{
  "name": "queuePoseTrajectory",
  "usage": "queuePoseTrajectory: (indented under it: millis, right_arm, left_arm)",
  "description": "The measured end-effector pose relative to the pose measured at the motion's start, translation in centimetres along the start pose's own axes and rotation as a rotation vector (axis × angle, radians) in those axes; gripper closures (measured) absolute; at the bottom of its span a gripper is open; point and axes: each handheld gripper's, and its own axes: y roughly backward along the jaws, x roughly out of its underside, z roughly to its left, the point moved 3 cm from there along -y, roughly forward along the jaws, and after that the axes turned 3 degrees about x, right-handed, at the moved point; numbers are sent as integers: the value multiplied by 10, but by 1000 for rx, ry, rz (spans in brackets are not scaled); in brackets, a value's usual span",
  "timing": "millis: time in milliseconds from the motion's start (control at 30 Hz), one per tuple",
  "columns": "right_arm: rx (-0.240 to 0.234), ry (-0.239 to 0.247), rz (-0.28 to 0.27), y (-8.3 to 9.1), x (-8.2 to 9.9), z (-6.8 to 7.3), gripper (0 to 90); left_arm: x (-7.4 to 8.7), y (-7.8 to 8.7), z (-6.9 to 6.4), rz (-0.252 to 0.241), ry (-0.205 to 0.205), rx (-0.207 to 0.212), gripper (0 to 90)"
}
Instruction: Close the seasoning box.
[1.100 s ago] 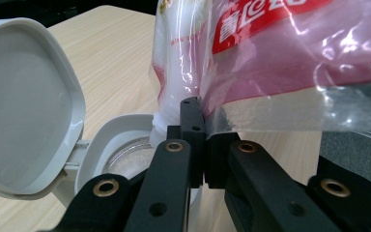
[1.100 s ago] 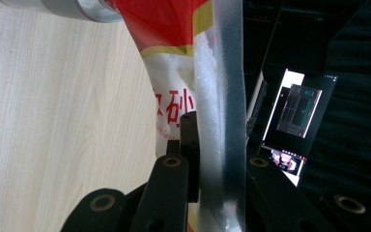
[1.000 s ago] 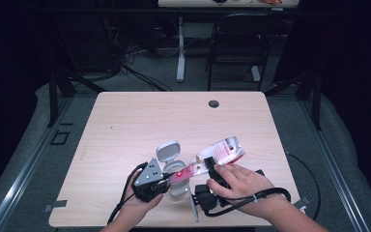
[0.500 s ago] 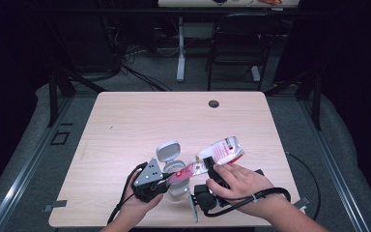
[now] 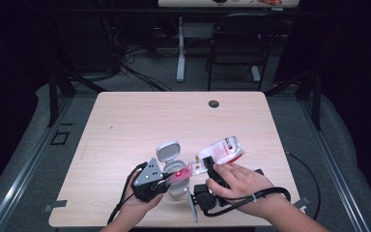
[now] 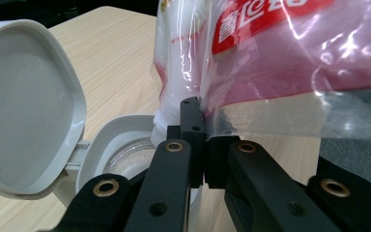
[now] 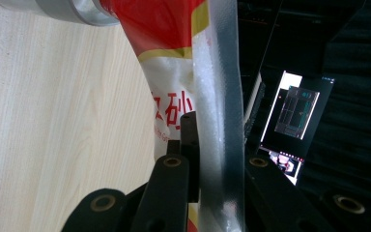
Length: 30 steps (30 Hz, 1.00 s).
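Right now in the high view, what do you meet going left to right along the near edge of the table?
Left tool → grey jar lid standing open → red-and-white plastic bag, tilted down towards the jar → right tool under the person's right hand.

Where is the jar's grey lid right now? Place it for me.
In the high view the grey lid stands flipped open at the table's near middle, hinged behind the jar, just left of the tilted bag.

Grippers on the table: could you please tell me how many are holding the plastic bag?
2: left gripper pinches the plastic bag at its lower end over the open jar; right gripper clamps it higher up.
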Motion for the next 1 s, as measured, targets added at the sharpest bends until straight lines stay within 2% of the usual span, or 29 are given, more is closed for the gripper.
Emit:
queuePoseTrajectory:
  millis: [1000]
  right_arm:
    - [6,14,-10,0,-3,-4,860]
  left_arm:
    - [1,3,0,0,4,-8,899]
